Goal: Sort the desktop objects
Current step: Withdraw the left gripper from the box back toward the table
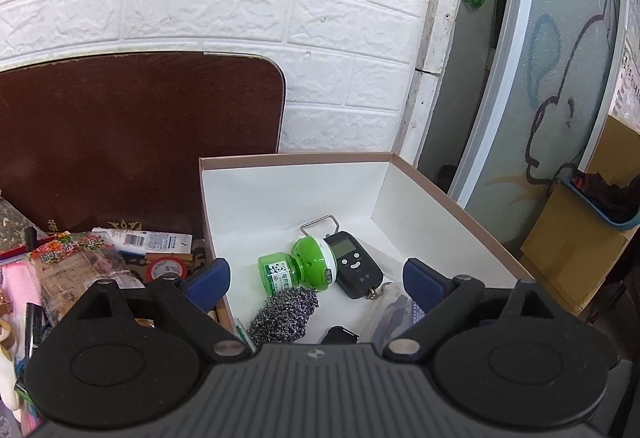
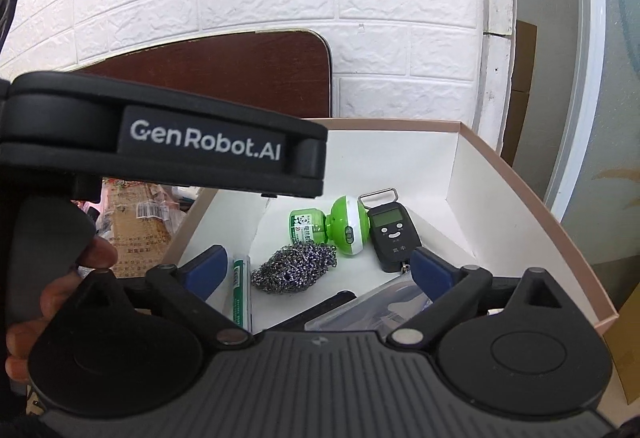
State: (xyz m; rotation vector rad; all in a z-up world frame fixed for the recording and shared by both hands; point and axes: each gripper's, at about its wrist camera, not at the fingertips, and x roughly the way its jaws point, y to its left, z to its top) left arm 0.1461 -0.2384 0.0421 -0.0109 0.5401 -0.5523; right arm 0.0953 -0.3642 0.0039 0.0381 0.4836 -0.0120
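Observation:
A white box with a pink rim (image 1: 452, 206) (image 2: 512, 174) holds a green bottle with a round green-and-white cap (image 1: 298, 270) (image 2: 332, 226), a black hand scale with a metal loop (image 1: 354, 262) (image 2: 390, 234), a steel wool scourer (image 1: 284, 314) (image 2: 294, 268), a clear packet (image 1: 390, 314) (image 2: 372, 308) and a green-and-white tube (image 2: 239, 290). My left gripper (image 1: 316, 280) stands open above the box's near left edge, nothing between its blue pads. My right gripper (image 2: 320, 272) is open over the box too, empty. The left gripper's body (image 2: 168, 142) crosses the right wrist view.
Left of the box lie a snack packet (image 1: 76, 270), a red tape roll (image 1: 166, 268), a white tube with a barcode (image 1: 148, 238) and pink items (image 1: 20, 282) on a dark brown table (image 1: 140, 142). A white brick wall stands behind. A person's fingers (image 2: 92, 254) hold the left gripper's handle.

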